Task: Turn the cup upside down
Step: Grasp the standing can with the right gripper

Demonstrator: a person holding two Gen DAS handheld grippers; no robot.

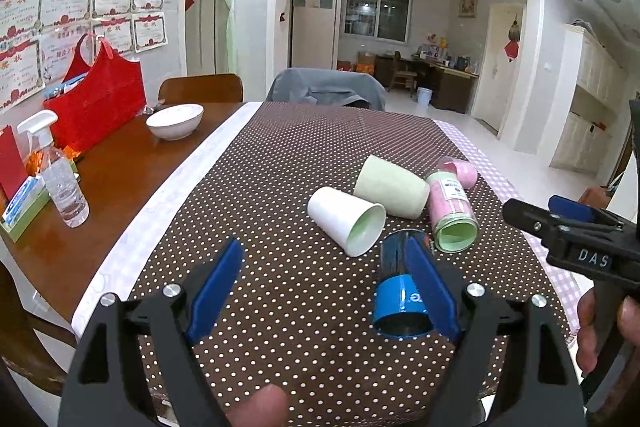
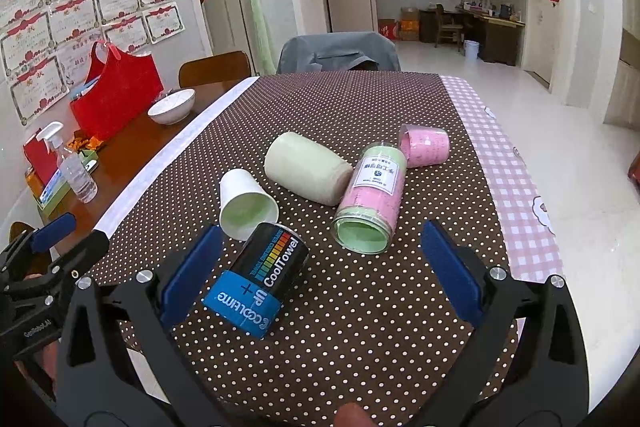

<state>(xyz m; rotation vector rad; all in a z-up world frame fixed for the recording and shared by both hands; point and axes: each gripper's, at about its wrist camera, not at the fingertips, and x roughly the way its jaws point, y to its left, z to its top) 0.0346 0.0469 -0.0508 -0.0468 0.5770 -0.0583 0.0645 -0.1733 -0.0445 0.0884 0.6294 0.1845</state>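
Several cups lie on their sides on the dotted brown tablecloth (image 1: 280, 187). A white paper cup (image 1: 346, 219) (image 2: 244, 205) points its mouth at me. A pale green cup (image 1: 392, 187) (image 2: 306, 169) lies behind it. A clear pink and green tube (image 1: 452, 213) (image 2: 370, 197) and a small pink cup (image 1: 464, 171) (image 2: 426, 145) lie to the right. A black and blue CoolTowel can (image 1: 402, 285) (image 2: 258, 283) lies nearest. My left gripper (image 1: 326, 287) is open and empty, its right finger beside the can. My right gripper (image 2: 320, 279) is open and empty, the can just inside its left finger.
A white bowl (image 1: 175, 120), a red bag (image 1: 96, 99) and a spray bottle (image 1: 60, 175) stand on the bare wood at the left. A chair with a grey cover (image 1: 326, 89) stands at the far end. The pink checked cloth edge (image 2: 516, 187) runs along the right.
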